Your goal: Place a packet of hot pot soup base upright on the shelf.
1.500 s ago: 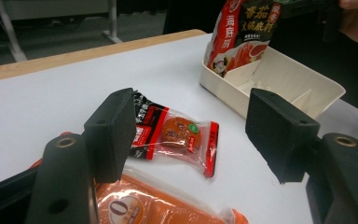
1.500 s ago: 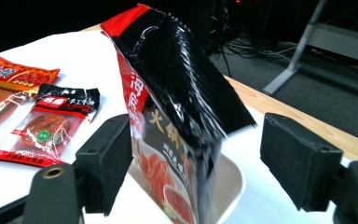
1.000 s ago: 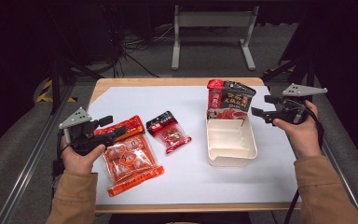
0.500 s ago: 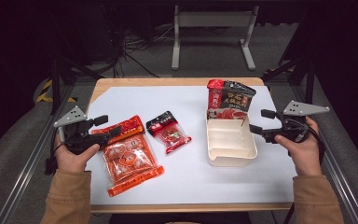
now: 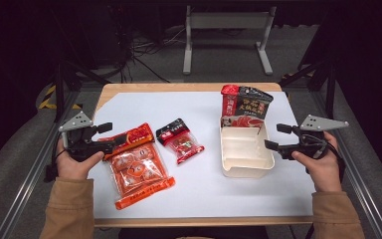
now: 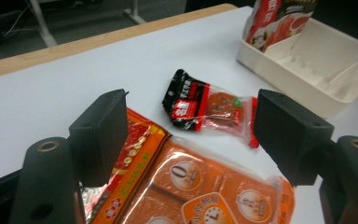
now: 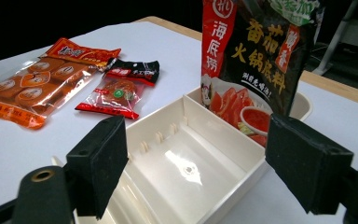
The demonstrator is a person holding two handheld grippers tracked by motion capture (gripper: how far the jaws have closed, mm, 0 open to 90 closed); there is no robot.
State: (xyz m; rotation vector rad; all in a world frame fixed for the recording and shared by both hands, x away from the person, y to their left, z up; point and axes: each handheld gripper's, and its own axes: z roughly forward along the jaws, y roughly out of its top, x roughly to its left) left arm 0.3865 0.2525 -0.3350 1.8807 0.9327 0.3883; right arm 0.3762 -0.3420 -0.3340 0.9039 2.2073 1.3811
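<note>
A large orange snack packet [image 5: 137, 172] lies at the table's left, with a small red and black packet [image 5: 180, 139] to its right. A white divided tray [image 5: 243, 152] sits right of centre. A red and black sauce pouch [image 5: 243, 107] stands upright in its far compartment. My left gripper [image 5: 108, 136] hovers open over the orange packet's top end [image 6: 135, 154], nothing between its jaws. My right gripper [image 5: 275, 137] is open beside the tray's right wall and points at the tray's near compartment [image 7: 177, 168], which holds nothing; the pouch [image 7: 256, 56] rises behind it.
White sheet covers the wooden table [image 5: 179, 87]. A metal frame [image 5: 227, 22] stands on the floor beyond the far edge. Bare sheet lies in front of the tray and packets. Rails run along both table sides.
My right gripper has come down and back, from level with the pouch to beside the tray's right wall. The left gripper has drawn slightly left. Packets, tray and pouch have not moved.
</note>
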